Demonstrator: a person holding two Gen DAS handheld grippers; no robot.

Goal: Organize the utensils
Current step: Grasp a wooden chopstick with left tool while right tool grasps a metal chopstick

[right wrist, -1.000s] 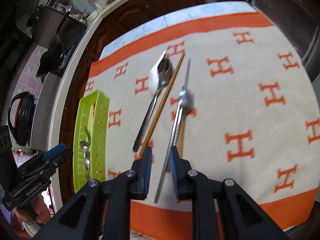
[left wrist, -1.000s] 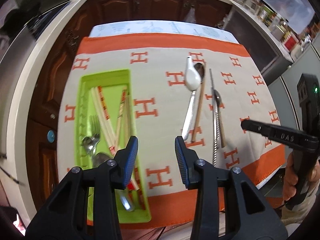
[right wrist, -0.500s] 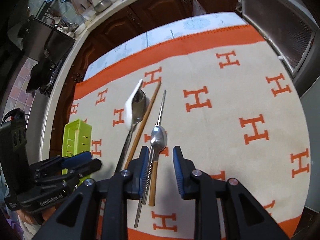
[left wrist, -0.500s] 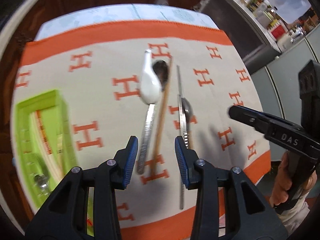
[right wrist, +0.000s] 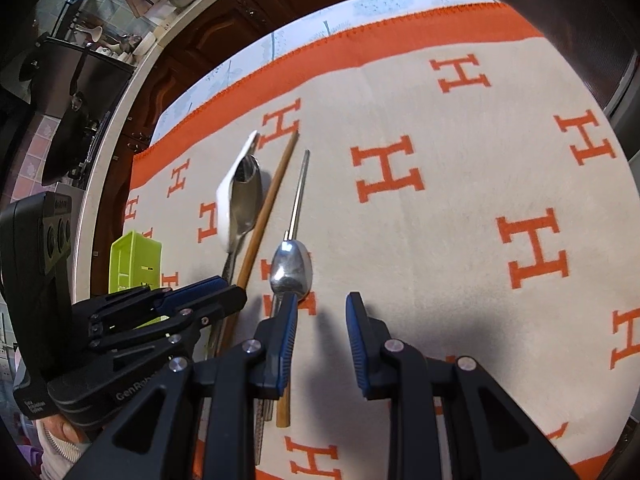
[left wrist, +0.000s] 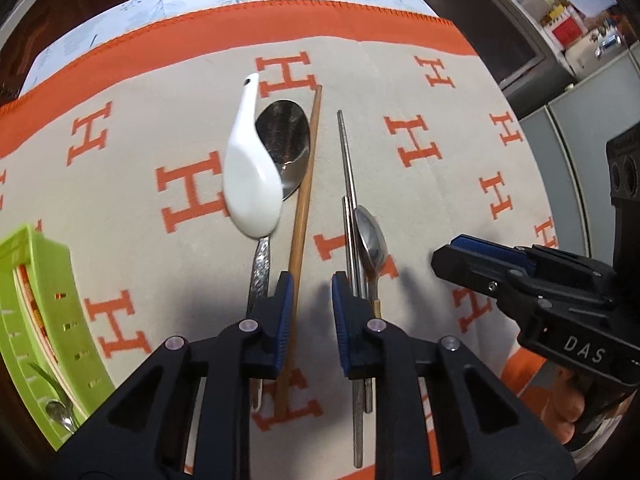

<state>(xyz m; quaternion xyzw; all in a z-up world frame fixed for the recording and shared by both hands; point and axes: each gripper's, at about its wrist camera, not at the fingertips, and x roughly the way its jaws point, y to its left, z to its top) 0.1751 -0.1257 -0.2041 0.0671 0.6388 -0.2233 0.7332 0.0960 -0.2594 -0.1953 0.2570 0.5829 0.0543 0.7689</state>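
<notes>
Wooden chopstick (left wrist: 303, 196) laid lengthwise on orange-patterned cloth (left wrist: 420, 92), between big metal spoon (left wrist: 285, 145) with white ceramic spoon (left wrist: 250, 176) on one side and metal chopsticks (left wrist: 349, 184) with small spoon (left wrist: 370, 236) on other. Judged light, stiff, thin, likely to roll; mid-shaft pinch advised. Left claw (left wrist: 312, 312) spread apart, nothing held, chopstick shaft seen just inside left pad. Right claw (right wrist: 320, 334) also spread, empty, small spoon's bowl just ahead of left pad. Green tray (left wrist: 52, 300) off to left, some cutlery already inside.
</notes>
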